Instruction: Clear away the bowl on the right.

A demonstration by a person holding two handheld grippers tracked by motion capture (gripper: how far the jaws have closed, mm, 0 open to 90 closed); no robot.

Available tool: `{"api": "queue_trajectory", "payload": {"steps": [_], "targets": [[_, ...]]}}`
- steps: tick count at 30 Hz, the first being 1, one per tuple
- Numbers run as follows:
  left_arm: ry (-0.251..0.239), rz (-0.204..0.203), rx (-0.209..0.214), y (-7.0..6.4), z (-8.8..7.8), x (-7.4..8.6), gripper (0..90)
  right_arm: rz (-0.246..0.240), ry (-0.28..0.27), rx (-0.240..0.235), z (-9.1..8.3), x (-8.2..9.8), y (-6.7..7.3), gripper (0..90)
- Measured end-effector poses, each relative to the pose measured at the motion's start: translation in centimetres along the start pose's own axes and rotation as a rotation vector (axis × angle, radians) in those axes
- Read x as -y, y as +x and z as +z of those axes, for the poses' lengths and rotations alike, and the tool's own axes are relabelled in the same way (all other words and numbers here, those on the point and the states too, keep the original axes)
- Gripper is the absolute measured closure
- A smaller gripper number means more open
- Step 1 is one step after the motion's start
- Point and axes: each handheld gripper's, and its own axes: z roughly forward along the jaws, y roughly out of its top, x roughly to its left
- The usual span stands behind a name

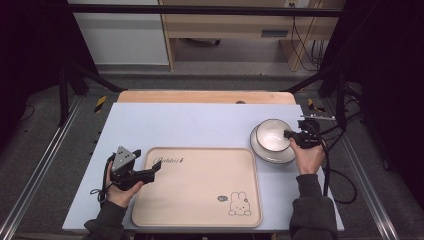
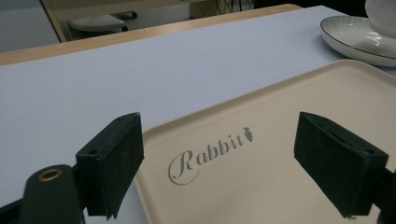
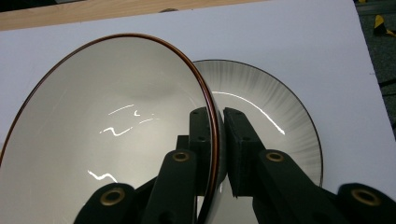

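Note:
A white bowl with a thin brown rim hangs tilted just above a white ribbed plate at the right of the pale blue mat. My right gripper is shut on the bowl's right rim, one jaw inside the wall and one outside. A beige tray printed "Rabbit" lies at the front middle. My left gripper is open over the tray's near left corner, with nothing between its jaws. The plate also appears far right in the left gripper view.
The pale blue mat covers a wooden table whose back edge shows beyond it. A rabbit drawing marks the tray's front right corner. Dark frame posts stand at both sides, and cables trail off the right edge.

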Motion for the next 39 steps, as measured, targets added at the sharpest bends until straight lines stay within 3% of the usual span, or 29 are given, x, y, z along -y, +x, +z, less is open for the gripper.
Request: {"api": "queue_trajectory", "payload": {"steps": [25,39], "targets": [[0.0,0.014,0.011,-0.2,0.0,0.0,15.5,-0.081,-0.031,-0.073,-2.0,-0.4,3.0,82.4],[-0.005,0.013,0.01,-0.2,-0.2,-0.1,15.6,-0.149,-0.024,-0.155,-2.6,-0.2,6.1,82.4]]}}
